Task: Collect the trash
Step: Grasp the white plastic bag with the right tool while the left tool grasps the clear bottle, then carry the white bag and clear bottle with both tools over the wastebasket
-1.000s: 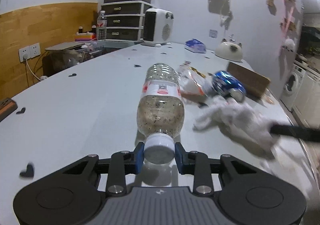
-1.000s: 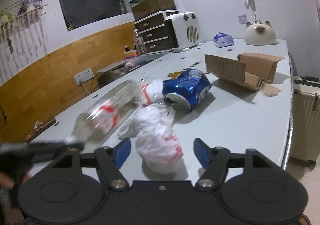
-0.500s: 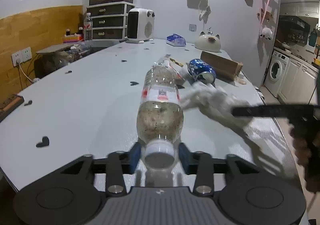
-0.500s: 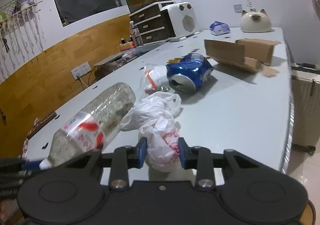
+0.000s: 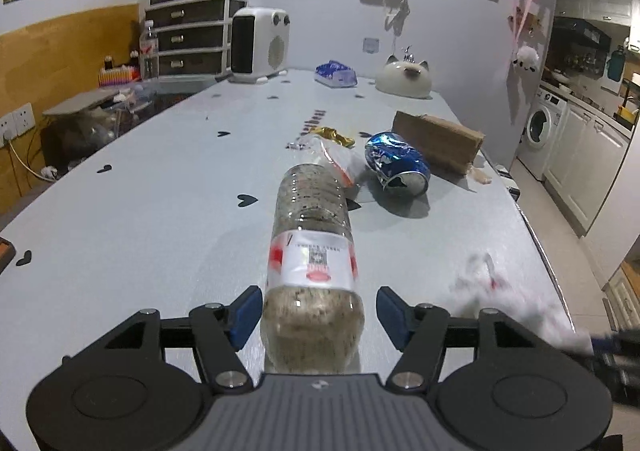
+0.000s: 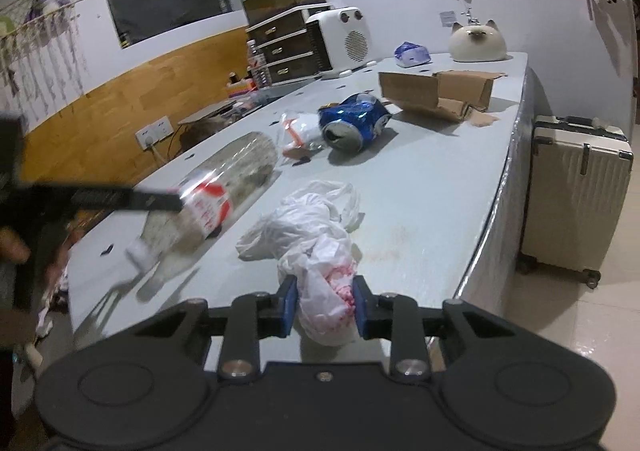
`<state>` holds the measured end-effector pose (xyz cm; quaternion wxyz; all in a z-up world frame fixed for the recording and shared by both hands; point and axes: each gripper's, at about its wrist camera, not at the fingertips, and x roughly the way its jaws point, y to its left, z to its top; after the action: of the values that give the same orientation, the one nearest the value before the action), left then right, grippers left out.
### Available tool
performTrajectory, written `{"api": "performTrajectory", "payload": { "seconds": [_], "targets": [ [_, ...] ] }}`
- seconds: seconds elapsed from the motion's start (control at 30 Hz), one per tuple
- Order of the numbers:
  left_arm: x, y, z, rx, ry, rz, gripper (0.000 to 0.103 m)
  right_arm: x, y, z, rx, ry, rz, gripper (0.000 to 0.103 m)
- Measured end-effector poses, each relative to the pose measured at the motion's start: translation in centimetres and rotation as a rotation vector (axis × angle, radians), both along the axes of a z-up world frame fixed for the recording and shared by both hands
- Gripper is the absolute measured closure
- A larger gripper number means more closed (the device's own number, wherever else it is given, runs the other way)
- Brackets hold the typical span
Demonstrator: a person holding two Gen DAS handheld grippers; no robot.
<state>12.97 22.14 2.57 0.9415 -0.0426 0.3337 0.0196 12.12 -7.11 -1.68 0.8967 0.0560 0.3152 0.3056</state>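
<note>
A clear plastic bottle [image 5: 312, 263] with a red-and-white label lies between the fingers of my left gripper [image 5: 316, 315], which is open around its neck end; the cap is hidden below. It also shows in the right wrist view [image 6: 216, 191], tilted, cap end hanging past the table edge. My right gripper [image 6: 322, 305] is shut on a crumpled white plastic bag [image 6: 316, 247] with red print, near the table's front edge. The bag appears blurred in the left wrist view [image 5: 504, 303]. A crushed blue can [image 5: 398, 165] and a clear wrapper [image 5: 340, 163] lie farther back.
A torn cardboard box [image 6: 440, 95] lies behind the can. A white heater [image 5: 258, 45], drawers [image 5: 188, 37], a cat-shaped pot [image 5: 406, 77] and a blue packet [image 5: 336, 75] stand at the far end. A white suitcase [image 6: 576, 187] stands on the floor at the right.
My left gripper has opened from the bottle's cap and the bottle now sits deeper between the fingers. My right gripper closed on the white bag and has drawn it back toward the table edge.
</note>
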Motion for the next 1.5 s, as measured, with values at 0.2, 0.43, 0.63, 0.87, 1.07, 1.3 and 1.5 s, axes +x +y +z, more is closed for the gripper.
{"api": "performTrajectory", "payload": {
  "seconds": [0.2,0.43,0.63,0.87,1.07,1.3,1.5],
  "targets": [
    [2.2,0.3,0.7,0.014,0.054,-0.002,0.02,-1.5,-0.1,0.3,-0.011,-0.001,0.042,0.067],
    [5.7,-0.3,0.8,0.041,0.153,-0.054,0.02,-1.3,0.2,0.9,-0.005,-0.005,0.045,0.052],
    [7.8,-0.7,-0.1,0.052,0.222,-0.077,0.02,0.2,0.4,1.5,0.016,0.011,0.029,0.036],
    [9.0,-0.4,-1.2,0.051,0.262,-0.069,0.029,2.9,2.8,0.7,-0.024,0.052,0.061,0.036],
    [8.5,0.2,-1.3,0.016,0.233,-0.058,0.04,3.4,4.4,0.1,-0.04,0.079,0.112,0.051],
    [5.5,0.7,-1.3,-0.001,0.143,-0.013,0.041,3.1,3.9,0.0,-0.02,0.068,0.087,0.064],
    [2.5,0.6,-0.2,-0.014,0.066,0.019,0.041,2.5,2.6,1.4,-0.003,0.008,0.041,0.065]
  ]
}}
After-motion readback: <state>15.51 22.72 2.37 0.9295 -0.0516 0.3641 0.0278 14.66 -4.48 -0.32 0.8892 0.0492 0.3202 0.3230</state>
